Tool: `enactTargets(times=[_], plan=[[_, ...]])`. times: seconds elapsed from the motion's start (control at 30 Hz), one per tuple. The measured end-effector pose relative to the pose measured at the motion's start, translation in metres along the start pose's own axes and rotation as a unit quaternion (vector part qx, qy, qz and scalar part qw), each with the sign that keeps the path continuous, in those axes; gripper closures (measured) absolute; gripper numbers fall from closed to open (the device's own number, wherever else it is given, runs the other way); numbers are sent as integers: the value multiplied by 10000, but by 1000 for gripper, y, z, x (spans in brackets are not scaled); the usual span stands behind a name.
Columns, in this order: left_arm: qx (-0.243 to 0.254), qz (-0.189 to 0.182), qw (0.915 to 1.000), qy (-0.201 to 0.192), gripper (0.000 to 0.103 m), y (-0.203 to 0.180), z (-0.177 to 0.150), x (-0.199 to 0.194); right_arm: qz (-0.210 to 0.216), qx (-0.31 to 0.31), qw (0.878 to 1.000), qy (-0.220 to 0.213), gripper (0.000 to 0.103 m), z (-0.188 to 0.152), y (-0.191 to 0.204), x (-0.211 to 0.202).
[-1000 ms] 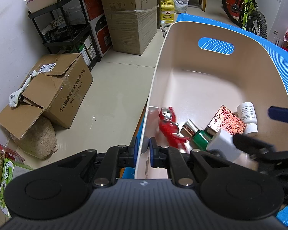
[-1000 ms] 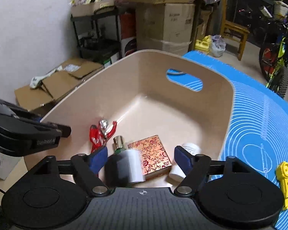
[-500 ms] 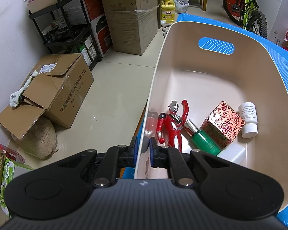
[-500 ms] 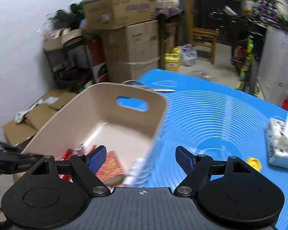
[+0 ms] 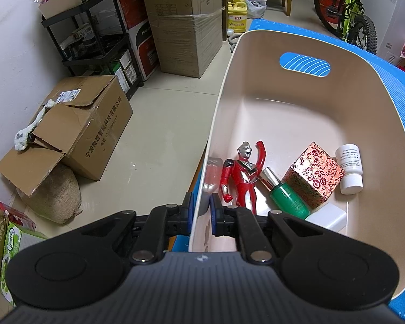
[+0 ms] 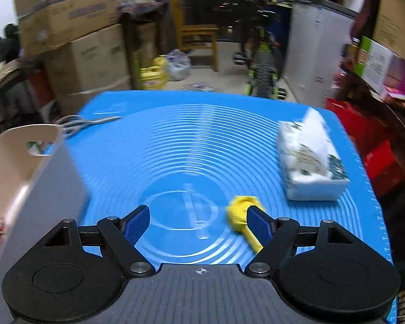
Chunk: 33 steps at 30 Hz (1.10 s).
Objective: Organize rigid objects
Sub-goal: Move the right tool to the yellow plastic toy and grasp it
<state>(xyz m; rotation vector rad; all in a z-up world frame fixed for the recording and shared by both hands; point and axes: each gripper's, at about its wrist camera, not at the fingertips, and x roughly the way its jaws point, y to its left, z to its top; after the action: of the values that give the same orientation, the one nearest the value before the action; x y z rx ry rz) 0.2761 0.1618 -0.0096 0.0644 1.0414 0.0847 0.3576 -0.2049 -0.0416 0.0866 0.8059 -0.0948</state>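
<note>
**Inspector A:** The left gripper (image 5: 200,213) was found clamped on the near wall of the beige bin (image 5: 386,124), one pad outside and one inside. Lying at the bin's near end were noted a red figure (image 5: 241,174), a green bottle (image 5: 287,198), a patterned red box (image 5: 314,171), a white bottle (image 5: 351,167) and a white block (image 5: 328,217).

**Inspector B:** The right gripper (image 6: 199,222) was recorded over the blue mat (image 6: 191,140) with its jaws spread wide and nothing gripped. A yellow toy (image 6: 240,213) was seen lying on the mat, partly hidden behind the right-hand finger (image 6: 259,225); contact could not be determined. A white tissue pack (image 6: 310,162) was logged farther right, scissors (image 6: 86,122) beyond the bin's far end. The view was blurred.
</note>
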Motion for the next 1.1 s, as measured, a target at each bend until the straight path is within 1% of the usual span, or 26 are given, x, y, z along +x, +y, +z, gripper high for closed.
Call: enactTargets(times=[0.13,0.27,0.37,0.5,0.63,0.77,0.8,0.9,1.0,1.03,1.07,1.1], plan=[[14,26,10000,9,88,-2,0,0,-114,0,9998,148,21,-2,-22,18],[15,62,10000,21,88,-3,1,0,-295,-15,9994,188,21,2,-38,36],[17,90,10000,22,87,-4,1,0,-258,5,9993,268,21,1,-45,50],[26,95,9999,27,87,-5,1,0,-354,-368,9981,330,21,-2,-45,66],[28,99,9999,26,87,-4,0,0,-258,-471,9977,424,21,-2,-43,78],[20,94,10000,27,87,-5,1,0,-208,-747,9958,492,21,-5,-35,92],[15,91,10000,29,87,-5,1,0,-213,-777,9959,408,21,-5,-34,92],[29,96,9999,25,87,-4,0,0,-119,-672,9969,380,22,-4,-35,94],[22,91,10000,27,87,-4,1,0,71,-516,9981,335,31,-6,-39,93],[21,92,10000,27,87,-4,1,0,146,-470,9983,310,36,-7,-38,93],[24,98,9999,27,87,-4,1,0,157,-469,9984,280,40,-8,-37,92],[28,100,9999,26,87,-4,1,0,161,-498,9983,255,42,-9,-35,91]])
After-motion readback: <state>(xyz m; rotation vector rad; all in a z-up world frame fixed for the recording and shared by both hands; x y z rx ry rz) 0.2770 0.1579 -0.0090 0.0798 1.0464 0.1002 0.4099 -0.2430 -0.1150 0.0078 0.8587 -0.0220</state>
